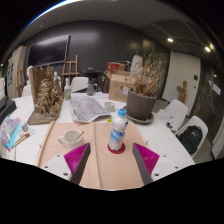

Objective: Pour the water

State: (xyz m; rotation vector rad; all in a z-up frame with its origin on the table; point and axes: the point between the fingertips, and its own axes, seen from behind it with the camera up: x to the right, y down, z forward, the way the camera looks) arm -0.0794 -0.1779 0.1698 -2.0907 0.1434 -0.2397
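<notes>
Jaws spread wide, level and pointing forward. Two dark fingers [80, 163] reaching ahead from below, each with a magenta pad [146, 157] on its inner face, pads angled toward one another. Clear gap between the jaws, with neither pad pressing on anything.

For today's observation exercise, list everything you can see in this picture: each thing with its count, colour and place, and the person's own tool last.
water bottle: one, clear with a blue label and red base band, upright on the wooden board just ahead of the tongs
cup: one, white, on the board left of the bottle
potted plant: one, dry brown stems in a dark pot, beyond the bottle
papers: a pile, grey-white, mid-table left of the pot
table: one, white with a wooden board
chairs: at least two, white, right of the table
tongs: one pair, open, pink pads, bottle beyond their tips
</notes>
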